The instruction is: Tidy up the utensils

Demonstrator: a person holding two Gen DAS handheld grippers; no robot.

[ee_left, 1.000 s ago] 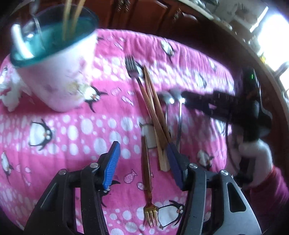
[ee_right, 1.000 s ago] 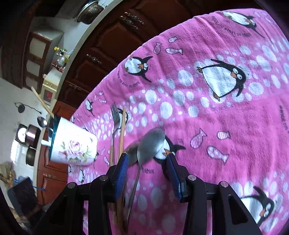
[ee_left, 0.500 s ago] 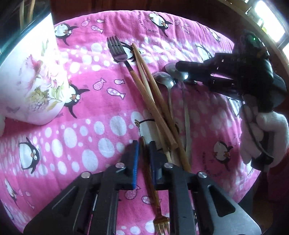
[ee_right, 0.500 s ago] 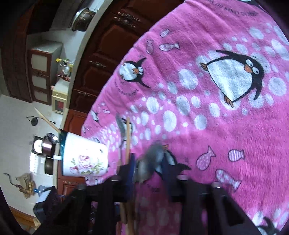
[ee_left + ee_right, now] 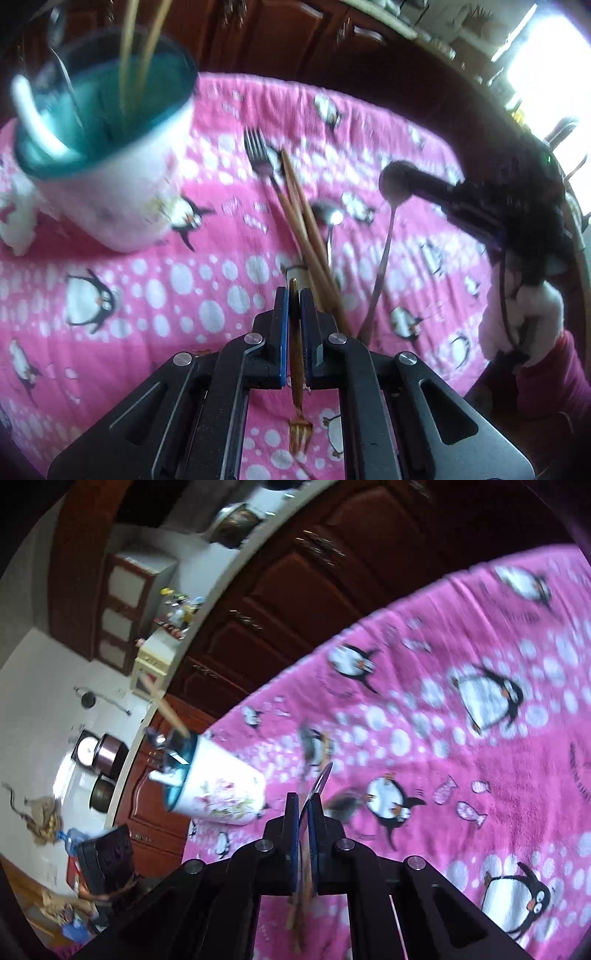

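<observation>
My left gripper is shut on a small golden fork, lifted off the pink penguin cloth; its tines hang below the jaws. My right gripper is shut on a steel spoon, raised above the cloth; from the right wrist it shows edge-on. On the cloth lie a dark fork, wooden chopsticks and a second spoon. The white floral cup with teal inside stands at the left and holds several utensils; it also shows in the right wrist view.
Dark wooden cabinets stand behind the round table. The table's edge curves along the right, beside the gloved hand holding the right gripper. A white cloth lies left of the cup.
Both grippers have closed and lifted: the left took the golden fork off the cloth, the right took one spoon and raised it. The left view has pulled back from the cloth.
</observation>
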